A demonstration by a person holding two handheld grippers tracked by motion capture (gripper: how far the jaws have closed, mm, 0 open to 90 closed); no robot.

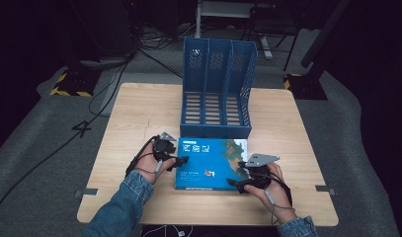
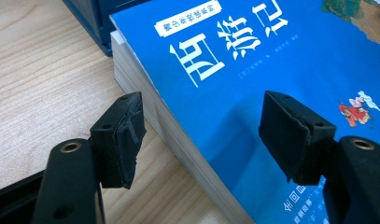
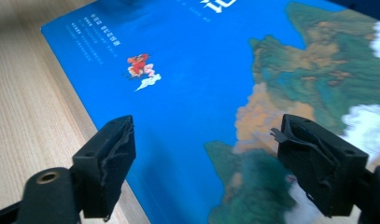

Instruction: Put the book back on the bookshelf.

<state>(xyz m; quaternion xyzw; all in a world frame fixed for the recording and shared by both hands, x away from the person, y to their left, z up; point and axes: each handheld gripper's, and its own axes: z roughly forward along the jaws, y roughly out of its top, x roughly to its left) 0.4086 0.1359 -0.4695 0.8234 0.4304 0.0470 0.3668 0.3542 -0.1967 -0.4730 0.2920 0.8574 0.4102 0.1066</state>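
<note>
Tools are sitting at both short ends of the big blue paperback book point(image 1: 208, 157), which is lying flat near the front of the pale wooden worktop point(image 1: 139, 108). Behind it, the tall blue plastic file rack point(image 1: 217, 89) is standing, almost touching the book's far edge. Over at the book's left edge, the left tool point(image 1: 178, 163) is spreading its jaws wide, one beside the page edges and one above the cover, pinching nothing. Lastly, the right tool point(image 1: 238, 183) is hovering over the cover's painted corner, its jaws also spread and holding nothing.
</note>
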